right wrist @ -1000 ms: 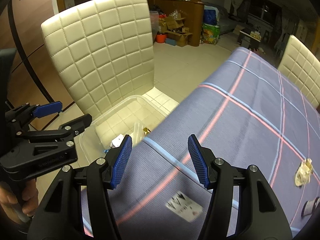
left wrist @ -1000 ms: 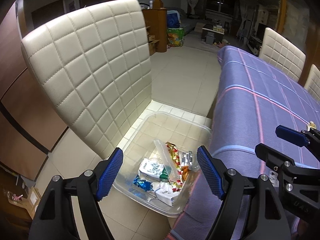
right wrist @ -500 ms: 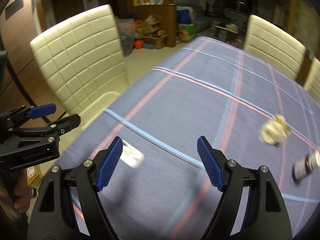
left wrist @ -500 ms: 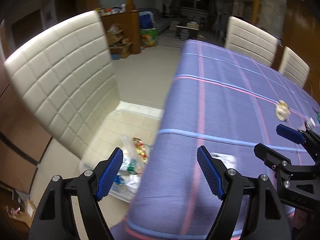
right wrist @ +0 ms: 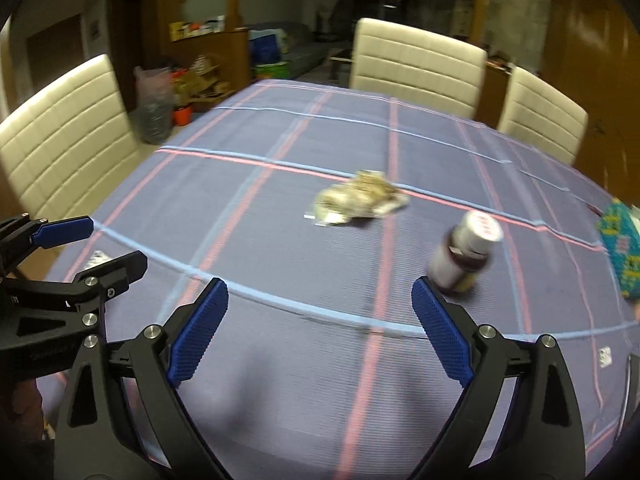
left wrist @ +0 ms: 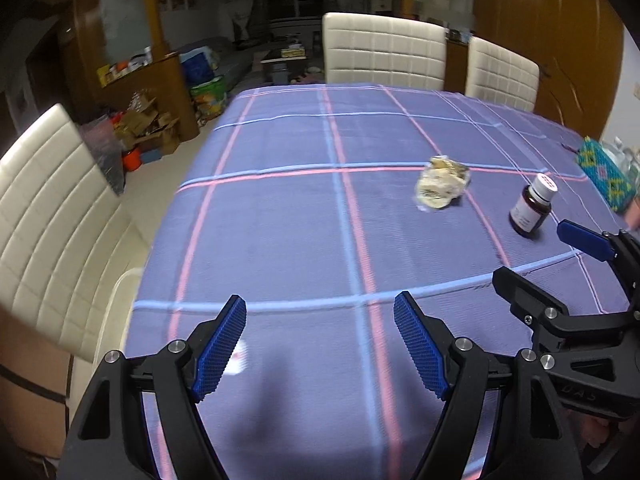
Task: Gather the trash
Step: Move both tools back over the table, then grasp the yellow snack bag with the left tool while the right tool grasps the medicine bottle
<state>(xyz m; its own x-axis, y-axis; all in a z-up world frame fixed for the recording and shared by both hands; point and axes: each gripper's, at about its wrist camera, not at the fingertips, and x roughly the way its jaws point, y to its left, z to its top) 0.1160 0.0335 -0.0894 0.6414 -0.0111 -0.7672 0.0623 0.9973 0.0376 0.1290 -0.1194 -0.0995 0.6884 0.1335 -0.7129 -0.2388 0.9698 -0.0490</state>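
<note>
Well ahead of right claw (right wrist: 320, 330): crumpled wrapper (right wrist: 360, 199).

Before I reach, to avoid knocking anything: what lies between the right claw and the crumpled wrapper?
Only bare tablecloth, seen in the right wrist view; the brown bottle stands off to the right.

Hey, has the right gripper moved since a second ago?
Yes. The right gripper has swung away from the near white chair, over the tablecloth toward the brown bottle; jaws opening, empty.
</note>
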